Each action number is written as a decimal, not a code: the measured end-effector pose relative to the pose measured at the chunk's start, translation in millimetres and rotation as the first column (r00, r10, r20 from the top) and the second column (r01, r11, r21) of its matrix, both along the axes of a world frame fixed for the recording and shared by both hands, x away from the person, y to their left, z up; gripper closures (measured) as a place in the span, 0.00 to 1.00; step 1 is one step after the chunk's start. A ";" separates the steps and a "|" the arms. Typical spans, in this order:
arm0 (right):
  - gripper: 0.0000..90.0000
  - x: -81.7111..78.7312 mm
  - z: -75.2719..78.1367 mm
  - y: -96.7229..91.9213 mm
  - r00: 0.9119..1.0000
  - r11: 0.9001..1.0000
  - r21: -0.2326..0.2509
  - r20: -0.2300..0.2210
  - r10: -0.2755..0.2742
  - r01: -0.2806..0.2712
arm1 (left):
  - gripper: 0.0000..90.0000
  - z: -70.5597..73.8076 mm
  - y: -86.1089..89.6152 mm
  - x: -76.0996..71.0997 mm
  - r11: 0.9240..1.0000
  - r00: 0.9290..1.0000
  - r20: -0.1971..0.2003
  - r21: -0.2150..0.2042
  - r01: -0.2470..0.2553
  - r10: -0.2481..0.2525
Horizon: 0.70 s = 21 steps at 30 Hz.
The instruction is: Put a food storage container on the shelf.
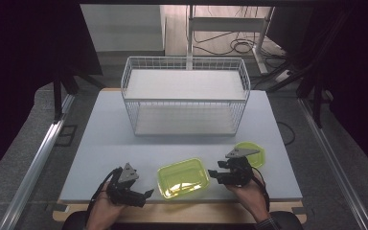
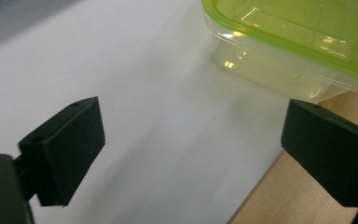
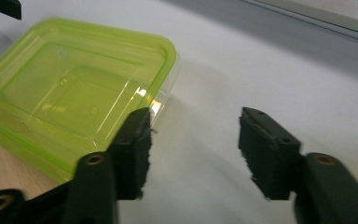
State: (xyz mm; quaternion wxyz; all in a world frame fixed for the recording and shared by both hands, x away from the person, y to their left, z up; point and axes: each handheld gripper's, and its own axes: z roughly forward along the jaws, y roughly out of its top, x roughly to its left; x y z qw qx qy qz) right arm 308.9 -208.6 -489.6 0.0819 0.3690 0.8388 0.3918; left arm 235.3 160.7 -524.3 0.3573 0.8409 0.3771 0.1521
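A lidded, clear rectangular container (image 1: 183, 178) with a lime-green rim sits flat at the table's near edge

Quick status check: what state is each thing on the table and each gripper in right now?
Box: lid on, flat at the table's near edge, untouched.
Round green piece: flat on the table, partly behind the right gripper.
Rack: upright, both shelves bare.
Left gripper: open, holding nothing.
Right gripper: open, holding nothing.

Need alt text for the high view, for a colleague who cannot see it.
A person's left tool and right tool, both open, flank a lidded green container at the table's near edge. A round green lid lies beside the right tool; an empty wire rack stands behind.
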 end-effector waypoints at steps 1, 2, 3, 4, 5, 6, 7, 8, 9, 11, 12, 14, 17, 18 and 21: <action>0.39 -0.1 0.6 -0.4 1.000 1.000 0.012 -0.005 0.000 0.000 | 0.04 -0.3 0.5 -0.1 1.000 1.000 0.010 0.004 0.002 -0.002; 0.37 -0.3 1.3 -0.9 1.000 1.000 0.022 -0.009 0.007 -0.007 | 0.04 -0.6 1.0 -0.1 1.000 1.000 0.017 0.003 0.004 -0.004; 0.33 -0.6 1.7 -1.3 1.000 1.000 0.030 -0.008 0.009 -0.008 | 0.03 -0.8 1.4 -0.2 1.000 1.000 0.024 0.001 0.004 -0.004; 0.31 -0.8 1.7 -1.5 1.000 0.999 0.042 -0.005 0.008 -0.008 | 0.02 -0.7 2.0 -0.2 1.000 0.999 0.034 0.001 0.003 -0.003; 0.28 -0.8 1.6 -1.6 1.000 0.998 0.056 -0.006 0.008 -0.008 | 0.02 -0.6 2.7 -0.1 1.000 0.999 0.042 0.001 0.005 -0.005; 0.25 -0.7 1.0 -1.7 1.000 0.998 0.067 -0.009 0.011 -0.011 | 0.02 -0.5 3.3 -0.1 1.000 0.999 0.050 0.002 0.009 -0.009; 0.22 -0.6 0.2 -1.3 1.000 0.997 0.075 -0.010 0.015 -0.014 | 0.02 -0.7 3.6 -0.2 1.000 0.998 0.054 0.001 0.010 -0.010; 0.19 -0.7 -0.8 -0.6 1.000 0.997 0.081 -0.008 0.016 -0.015 | 0.01 -1.0 3.8 -0.1 1.000 0.998 0.056 0.003 0.011 -0.011; 0.17 -1.2 -1.5 0.2 1.000 0.996 0.085 -0.007 0.014 -0.014 | 0.01 -1.6 3.6 -0.1 1.000 0.998 0.059 0.011 0.011 -0.011; 0.13 -1.3 -2.7 2.2 1.000 0.996 0.089 -0.008 0.013 -0.012 | 0.01 -2.7 2.4 -0.2 1.000 0.998 0.062 0.027 0.012 -0.014; 0.11 -0.9 -3.5 3.2 1.000 0.996 0.090 -0.009 0.017 -0.016 | 0.01 -3.2 1.8 -0.2 0.999 0.998 0.063 0.035 0.015 -0.017; 0.11 -0.4 -4.8 5.2 1.000 0.996 0.088 -0.020 0.020 -0.018 | 0.01 -3.8 0.6 -0.3 0.999 0.998 0.065 0.048 0.017 -0.020; 0.10 0.7 -5.9 8.4 0.999 0.995 0.093 -0.042 0.033 -0.029 | 0.01 -4.3 -0.1 -0.4 0.998 0.998 0.067 0.059 0.018 -0.022; 0.08 1.1 -5.8 9.7 0.998 0.995 0.093 -0.051 0.040 -0.035 | 0.01 -4.5 0.0 -0.2 0.998 0.997 0.068 0.062 0.019 -0.023; 0.07 4.2 -6.0 12.6 0.995 0.993 0.114 -0.096 0.041 -0.030 | 0.01 -4.8 0.0 -0.1 0.998 0.997 0.066 0.065 0.021 -0.026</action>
